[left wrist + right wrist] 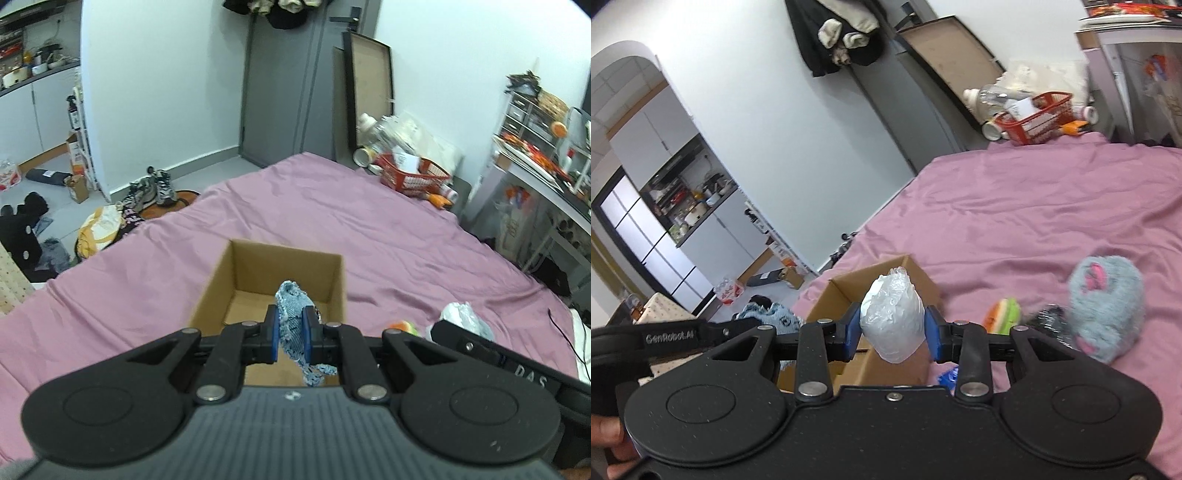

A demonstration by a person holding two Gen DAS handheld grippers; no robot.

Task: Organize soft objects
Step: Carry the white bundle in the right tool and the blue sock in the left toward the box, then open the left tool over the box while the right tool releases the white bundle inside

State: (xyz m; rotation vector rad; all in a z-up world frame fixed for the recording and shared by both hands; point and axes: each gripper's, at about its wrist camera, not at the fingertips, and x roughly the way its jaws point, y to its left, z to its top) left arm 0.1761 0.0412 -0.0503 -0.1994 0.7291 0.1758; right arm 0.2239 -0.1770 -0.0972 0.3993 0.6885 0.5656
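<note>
Left gripper (pixel 290 334): its fingers are clamped on a blue knit cloth (pixel 293 317), which bunches above the pads and trails a frayed end below them.
Right gripper (pixel 892 326): its fingers are clamped on a white bundle (pixel 892 317) wrapped in clear plastic; the bundle bulges above and below the pads.
Box (pixel 280 258): open cardboard, standing on the pink bed (pixel 388 229). In the left view it lies straight ahead of and below the fingers, so the cloth hangs over its near edge. In the right view it sits behind and to the left of the fingers, with the bundle in front of its near corner.
Box contents: the floor that shows looks bare; the part behind the cloth is hidden, so I cannot tell whether anything lies there.
Done so far: two soft things are lifted off the bed, one in each gripper, and both are close to the box.
Still loose: a grey and pink plush (pixel 1104 310) to the right of the right fingers, an orange and green toy (pixel 1003 314) between it and those fingers, a dark item (pixel 1049 317) partly hidden beside the plush, and a blue scrap (pixel 947 376) just under the right finger.
Left to do: judging by this, both held items need releasing into the box, then the loose ones need collecting; the task looks early.
</note>
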